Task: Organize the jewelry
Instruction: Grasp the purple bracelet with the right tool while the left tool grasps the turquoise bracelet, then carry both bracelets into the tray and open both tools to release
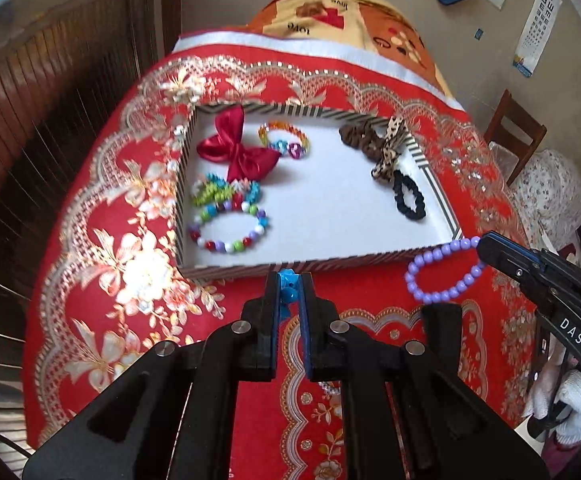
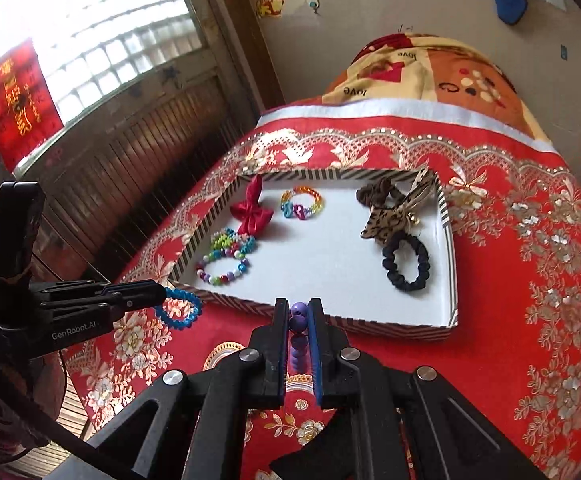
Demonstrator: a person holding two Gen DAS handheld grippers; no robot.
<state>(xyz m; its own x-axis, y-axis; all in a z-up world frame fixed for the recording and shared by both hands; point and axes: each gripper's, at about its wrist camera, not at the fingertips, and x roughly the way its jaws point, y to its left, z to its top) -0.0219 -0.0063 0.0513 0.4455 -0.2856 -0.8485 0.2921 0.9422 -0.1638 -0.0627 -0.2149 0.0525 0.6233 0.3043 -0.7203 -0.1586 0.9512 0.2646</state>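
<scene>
A shallow white tray with a striped rim point(image 1: 422, 254) point(image 2: 448, 216) lies on a red floral cloth. My left gripper point(image 1: 289, 280) point(image 2: 162, 294) is shut on a blue spiral bracelet point(image 1: 289, 289) point(image 2: 180, 307), held above the cloth just before the tray's near edge. My right gripper point(image 2: 299, 309) point(image 1: 482, 246) is shut on a purple bead bracelet point(image 2: 298, 322) point(image 1: 442, 272), which hangs as a loop near the tray's near right corner. Inside the tray lie a red bow point(image 1: 236, 146), colourful bead bracelets point(image 1: 230, 228), a leopard-print bow point(image 1: 388, 152) and a black scrunchie point(image 1: 408, 196).
The cloth-covered table point(image 1: 102, 264) has a folded patterned blanket point(image 1: 350, 12) at its far end. A wooden panelled wall point(image 1: 50, 92) runs along the left. A wooden chair point(image 1: 516, 132) stands at the right, and a white-gloved hand point(image 1: 570, 396) holds the right gripper.
</scene>
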